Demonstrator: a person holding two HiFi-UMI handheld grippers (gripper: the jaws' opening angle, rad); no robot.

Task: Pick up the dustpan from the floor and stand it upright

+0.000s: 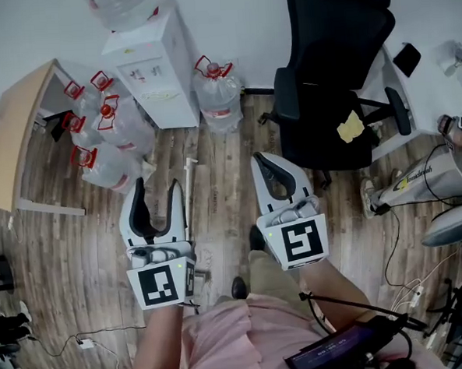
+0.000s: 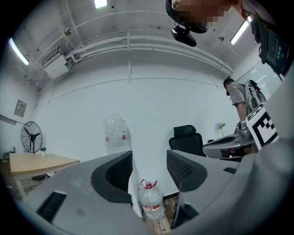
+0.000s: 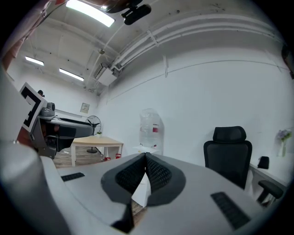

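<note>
Dustpan (image 1: 190, 186): only a slim pale handle shows, flat on the wood floor (image 1: 72, 260) in the head view. It runs lengthwise just beside the right-hand finger of the left gripper (image 1: 158, 188), outside the gap and below the jaws. The pan end is hidden under that gripper, so its shape cannot be told.

Left gripper: fingers well apart, nothing between them. Its own view shows a water bottle (image 2: 150, 202) with a red cap far beyond the gap.

Right gripper (image 1: 262, 161): fingers together, tips meeting, nothing held. It is well apart from the handle, nearer the black office chair (image 1: 331, 96).

Surroundings: white water dispenser (image 1: 157, 67) against the wall, with a cluster of red-capped bottles (image 1: 103, 133) between it and a wooden table (image 1: 10, 139).

Markings: black-and-white square markers on both gripper cubes. Red label bands on the bottles, print too small to read. Yellow note (image 1: 350, 126) on the chair seat, no writing legible. Grey vacuum cleaner (image 1: 426, 179) at the right edge bears dark lettering, too blurred to read.
</note>
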